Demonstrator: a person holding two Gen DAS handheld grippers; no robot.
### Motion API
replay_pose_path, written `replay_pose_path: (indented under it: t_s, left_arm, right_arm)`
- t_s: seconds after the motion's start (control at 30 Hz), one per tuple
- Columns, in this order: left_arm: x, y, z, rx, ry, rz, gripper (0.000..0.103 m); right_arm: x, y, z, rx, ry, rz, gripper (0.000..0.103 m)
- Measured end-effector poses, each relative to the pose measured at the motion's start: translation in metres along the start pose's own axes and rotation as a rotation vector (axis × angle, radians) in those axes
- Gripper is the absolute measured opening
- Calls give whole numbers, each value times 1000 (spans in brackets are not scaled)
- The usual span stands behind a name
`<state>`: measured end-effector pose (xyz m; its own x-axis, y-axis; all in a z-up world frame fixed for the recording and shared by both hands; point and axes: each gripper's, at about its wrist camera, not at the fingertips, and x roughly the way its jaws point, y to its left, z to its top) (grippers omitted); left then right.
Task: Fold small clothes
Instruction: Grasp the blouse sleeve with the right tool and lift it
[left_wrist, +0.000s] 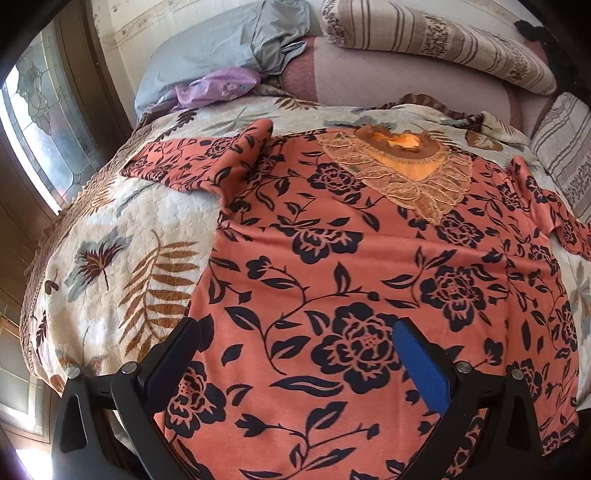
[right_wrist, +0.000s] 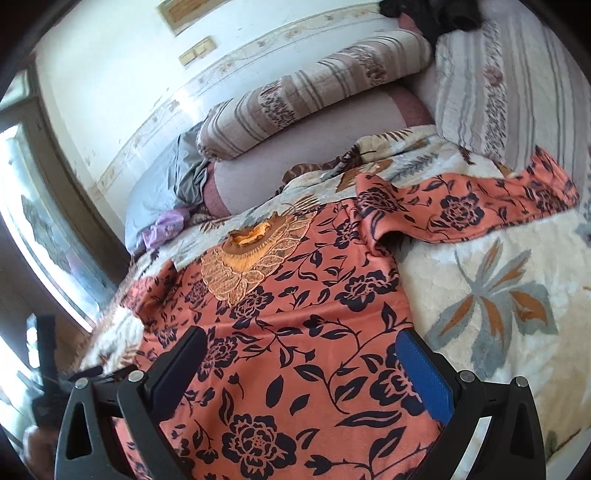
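Nearest the cameras, both tools sit low over the hem end of the blouse (left_wrist: 369, 266), which lies spread face-up on the quilt (left_wrist: 122, 236) covering the bed. The left hand-held gripper (left_wrist: 295, 354) has its fingers spread wide apart and holds nothing; its left finger sits at the garment's left side edge, its blue-padded finger over the printed fabric further right. The right hand-held gripper (right_wrist: 301, 365) is likewise spread wide and empty, with its blue pad close to the blouse's right side edge and its dark finger over the middle of the cloth.

Risks, judged from this layout:
- Closing a gripper straight down on flat fabric may pinch the quilt together with the blouse, so that both lift.
- Each gripper spans more cloth than the edge alone; a grasp taken inboard would probably gather a ridge and leave a crooked fold line.
- The fabric looks thin and slippery, so a shallow bite on the hem could slide out during the lift.

Farther out, the left sleeve (left_wrist: 192, 162) is partly doubled over at the shoulder, and the right sleeve (right_wrist: 472, 206) trails away over the quilt. Either could drag or bunch if the body is folded first. The lace collar (left_wrist: 402, 173) lies at the far end, well apart from both grippers, with the striped pillows (right_wrist: 295, 99) beyond.
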<state>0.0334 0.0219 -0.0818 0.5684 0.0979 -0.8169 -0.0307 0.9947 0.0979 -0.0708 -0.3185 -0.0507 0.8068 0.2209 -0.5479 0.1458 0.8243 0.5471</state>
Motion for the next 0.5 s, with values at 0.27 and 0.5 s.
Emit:
replay_pose_path:
  t_s: [0.27, 0.5]
  left_arm:
    - [46, 10, 15, -26, 28, -9, 103]
    - [84, 16, 7, -43, 33, -83, 103]
  right_arm:
    - [-27, -160, 73, 557, -95, 24, 103]
    - [7, -274, 134, 745, -123, -162, 101]
